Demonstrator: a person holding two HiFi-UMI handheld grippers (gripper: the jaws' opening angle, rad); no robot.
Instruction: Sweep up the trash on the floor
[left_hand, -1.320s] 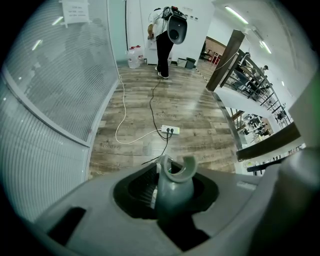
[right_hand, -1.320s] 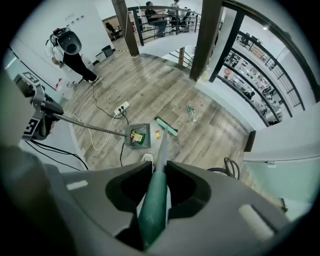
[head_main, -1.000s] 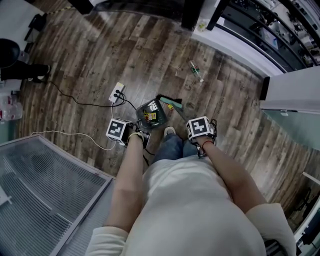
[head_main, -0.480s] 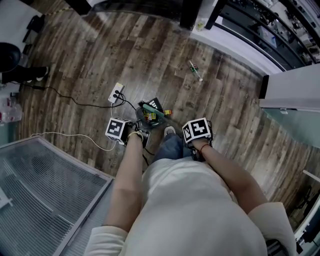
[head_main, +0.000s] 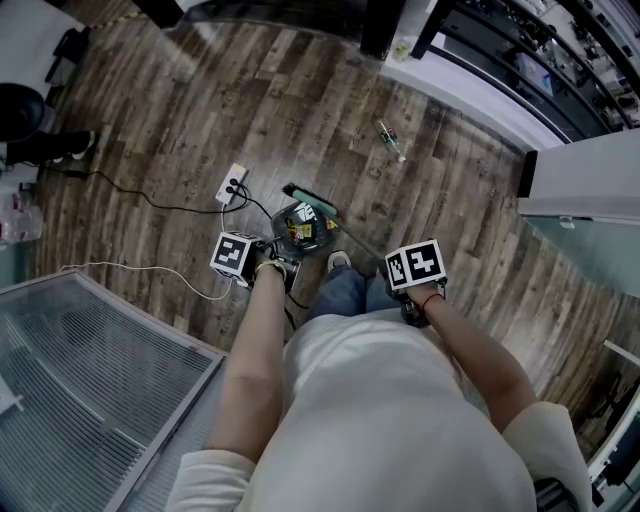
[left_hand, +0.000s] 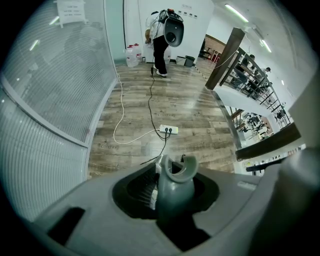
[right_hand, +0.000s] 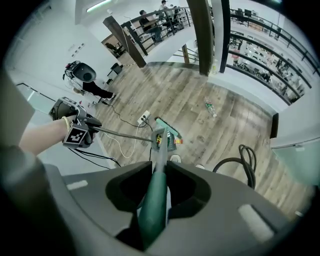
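Two handles gripped: left gripper (left_hand: 172, 200) jaws clamp one dustpan (head_main: 301, 228), right gripper (right_hand: 152, 200) jaws one broom (head_main: 311, 201)

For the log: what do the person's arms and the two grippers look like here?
The left gripper and right gripper have grey moulded bodies. Each carries a white cube with black square markers, the left cube and the right cube. The person wears a pale long-sleeved top with the sleeves pushed up, and a thin yellowish band on the left wrist.
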